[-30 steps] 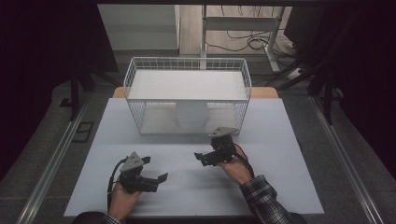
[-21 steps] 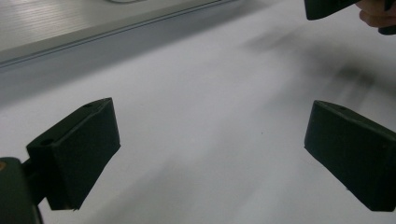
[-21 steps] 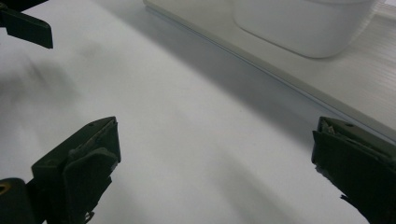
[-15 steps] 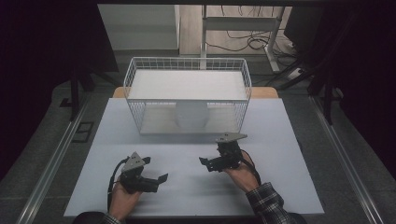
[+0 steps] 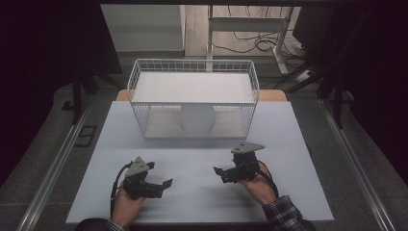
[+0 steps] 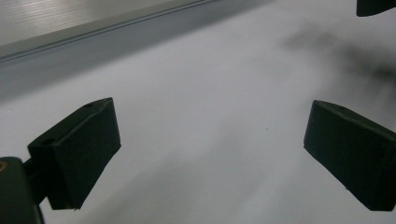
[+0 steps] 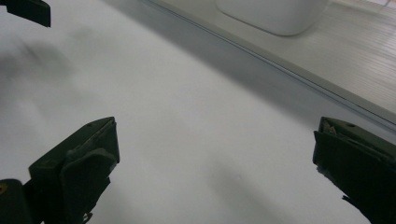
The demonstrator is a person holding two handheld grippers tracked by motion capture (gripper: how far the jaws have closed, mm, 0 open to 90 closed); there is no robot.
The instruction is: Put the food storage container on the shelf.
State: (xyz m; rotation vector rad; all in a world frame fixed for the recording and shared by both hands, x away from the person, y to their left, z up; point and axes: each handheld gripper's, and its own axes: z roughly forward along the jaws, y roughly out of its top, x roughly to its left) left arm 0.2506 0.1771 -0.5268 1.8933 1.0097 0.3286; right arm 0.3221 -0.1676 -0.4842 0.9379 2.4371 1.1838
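A white wire basket (image 5: 192,72) stands at the back of the white table (image 5: 192,159), and a white rounded container (image 5: 197,119) sits inside it on the lower level; its base (image 7: 275,14) appears in the right gripper view. My left gripper (image 5: 163,186) rests low at the front left, held in a hand, jaws wide open with nothing between them (image 6: 210,154). My right gripper (image 5: 219,174) is at the front right, also held in a hand, open and empty (image 7: 215,163). Both point toward each other across the table's middle.
The basket's upper shelf (image 5: 192,86) is a flat white panel. Metal rails (image 5: 53,163) run along both sides of the table. A desk frame and cables (image 5: 250,33) lie beyond the basket on the floor.
My right gripper has drawn back from near the basket toward the front right of the table. The left gripper has stayed in place.
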